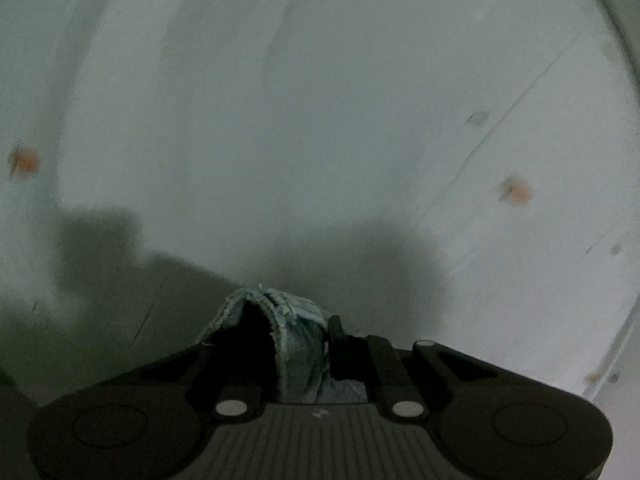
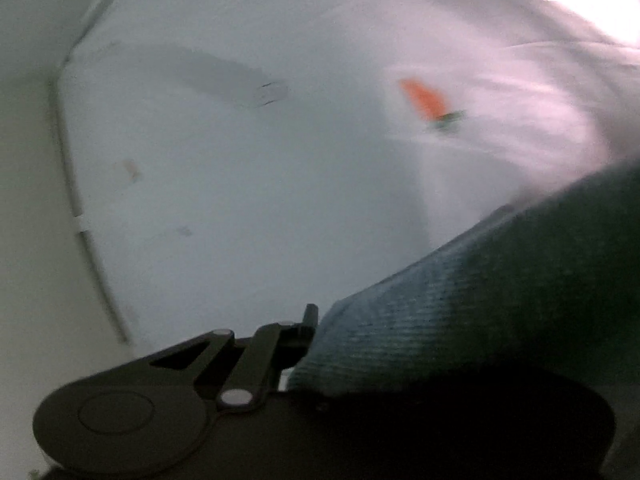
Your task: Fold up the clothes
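The left gripper (image 1: pixel 296 344) was clamped on a frayed fold of blue denim (image 1: pixel 288 320) bunched between its fingers, in front of a pale sheet with orange carrot prints (image 1: pixel 520 193). The right gripper (image 2: pixel 316 336) pinched the same denim (image 2: pixel 440 312), which draped over its right side. Only the right view showed the cloth's broad twill spread; the left showed just the pinched edge.

A fold of denim cloth (image 1: pixel 280 340) sits between the left hand-held gripper (image 1: pixel 298 344) fingers. In the right wrist view, the cloth (image 2: pixel 460 300) lies right of the right hand-held gripper (image 2: pixel 316 320), a white sheet (image 2: pixel 240 184) behind it.
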Tool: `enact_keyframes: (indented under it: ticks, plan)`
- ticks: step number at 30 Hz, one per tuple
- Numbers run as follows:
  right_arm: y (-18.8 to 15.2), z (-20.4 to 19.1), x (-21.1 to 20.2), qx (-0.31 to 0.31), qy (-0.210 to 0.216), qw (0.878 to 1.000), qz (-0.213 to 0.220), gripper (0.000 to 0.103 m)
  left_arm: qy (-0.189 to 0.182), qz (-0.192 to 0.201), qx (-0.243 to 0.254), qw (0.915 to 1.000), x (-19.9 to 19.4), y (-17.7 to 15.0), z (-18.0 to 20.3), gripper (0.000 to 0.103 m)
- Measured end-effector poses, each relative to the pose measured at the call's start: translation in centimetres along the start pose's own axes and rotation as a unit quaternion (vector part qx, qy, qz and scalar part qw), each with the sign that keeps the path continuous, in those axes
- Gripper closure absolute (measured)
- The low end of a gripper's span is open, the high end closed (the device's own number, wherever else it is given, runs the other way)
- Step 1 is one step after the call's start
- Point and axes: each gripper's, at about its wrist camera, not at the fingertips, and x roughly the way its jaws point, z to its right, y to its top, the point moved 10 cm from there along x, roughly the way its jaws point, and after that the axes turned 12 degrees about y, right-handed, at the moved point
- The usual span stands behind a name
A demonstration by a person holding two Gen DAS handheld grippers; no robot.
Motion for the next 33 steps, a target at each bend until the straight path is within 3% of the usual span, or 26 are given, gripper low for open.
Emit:
enact_keyframes:
  ticks: [4,8,12,15,19,22,28,31,33]
  plan:
    - [-0.1,-7.2,3.7,-0.037,0.062,0.997,-0.020,0.093,-0.055,0.042,0.012,0.9975,-4.6,4.3,4.9,0.093]
    - [-0.2,-16.6,7.7,-0.098,0.119,0.987,-0.040,0.093,-0.091,0.081,0.055,0.9911,-9.4,7.8,11.4,0.093]
    - [0.0,-24.9,10.3,-0.158,0.157,0.973,-0.051,0.093,-0.123,0.102,0.085,0.9834,-11.6,9.0,17.6,0.093]
    - [0.3,-28.9,10.5,-0.194,0.174,0.964,-0.054,0.093,-0.140,0.104,0.094,0.9801,-11.9,8.7,20.2,0.093]
    - [1.6,-30.6,9.7,-0.202,0.155,0.966,-0.039,0.093,-0.144,0.070,0.064,0.9851,-10.3,7.8,20.8,0.093]
    - [3.5,-28.7,11.0,-0.194,0.129,0.972,-0.031,0.093,-0.133,0.031,0.038,0.9898,-7.5,6.5,20.6,0.093]
    - [6.8,-26.1,15.0,-0.174,0.094,0.980,-0.012,0.093,-0.106,0.004,0.026,0.9940,-1.4,6.7,22.7,0.093]
    - [8.7,-26.5,18.4,-0.158,0.108,0.981,-0.006,0.093,-0.124,0.020,0.024,0.9918,-0.9,8.7,25.2,0.093]
    - [8.8,-27.9,19.7,-0.171,0.135,0.976,-0.013,0.093,-0.142,0.052,0.041,0.9876,-2.2,10.0,26.7,0.093]
